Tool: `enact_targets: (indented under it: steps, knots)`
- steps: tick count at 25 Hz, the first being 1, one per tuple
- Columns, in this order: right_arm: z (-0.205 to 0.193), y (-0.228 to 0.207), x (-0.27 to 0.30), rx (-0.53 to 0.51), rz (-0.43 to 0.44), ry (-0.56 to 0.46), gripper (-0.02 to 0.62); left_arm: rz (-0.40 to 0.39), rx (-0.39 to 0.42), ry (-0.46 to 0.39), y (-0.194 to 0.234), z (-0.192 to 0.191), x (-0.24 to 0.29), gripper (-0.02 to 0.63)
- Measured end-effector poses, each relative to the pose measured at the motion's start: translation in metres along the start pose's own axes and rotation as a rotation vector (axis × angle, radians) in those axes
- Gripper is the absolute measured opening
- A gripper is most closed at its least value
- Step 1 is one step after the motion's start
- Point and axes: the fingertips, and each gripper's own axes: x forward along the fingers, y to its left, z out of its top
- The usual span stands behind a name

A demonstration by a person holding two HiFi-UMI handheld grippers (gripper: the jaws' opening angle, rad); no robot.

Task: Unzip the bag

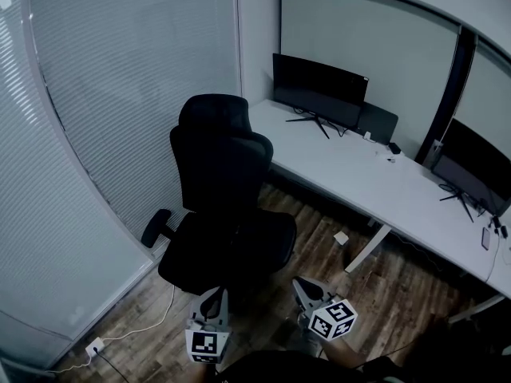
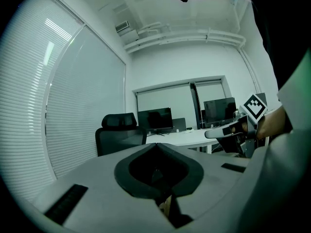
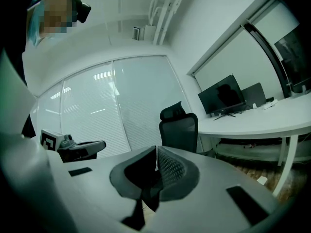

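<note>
Both grippers closed and empty; the bag appears in no view.

The left gripper (image 2: 156, 147) and right gripper (image 3: 156, 152) are held low and level, side by side, aimed toward the office chair (image 1: 223, 190). Each pair of jaws meets tip to tip with nothing between. This is probably a carrying posture, since no zipper is within reach. No bag or other container shows on the desk (image 1: 399, 190), by the monitor (image 1: 319, 90) or on the floor (image 1: 399, 294), so no contents can be recorded.

a black office chair (image 1: 223, 206) blocks the way straight ahead; bare floor (image 1: 383, 286) lies open between it and the front edge of the desk (image 1: 351, 174).
</note>
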Motion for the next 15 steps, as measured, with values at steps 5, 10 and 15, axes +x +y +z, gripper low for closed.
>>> enact_targets:
  steps: [5, 10, 15]
  knots:
    - [0.001, 0.008, -0.003, -0.013, 0.013, 0.003, 0.044, -0.001, 0.001, 0.001, -0.003, 0.001, -0.009, 0.02]
    - [0.003, 0.011, -0.006, -0.023, 0.027, 0.005, 0.044, -0.004, 0.011, -0.005, -0.008, 0.003, -0.012, 0.019]
    - [0.003, 0.013, -0.007, -0.024, 0.034, 0.007, 0.044, -0.011, 0.011, -0.003, -0.014, 0.003, -0.013, 0.018]
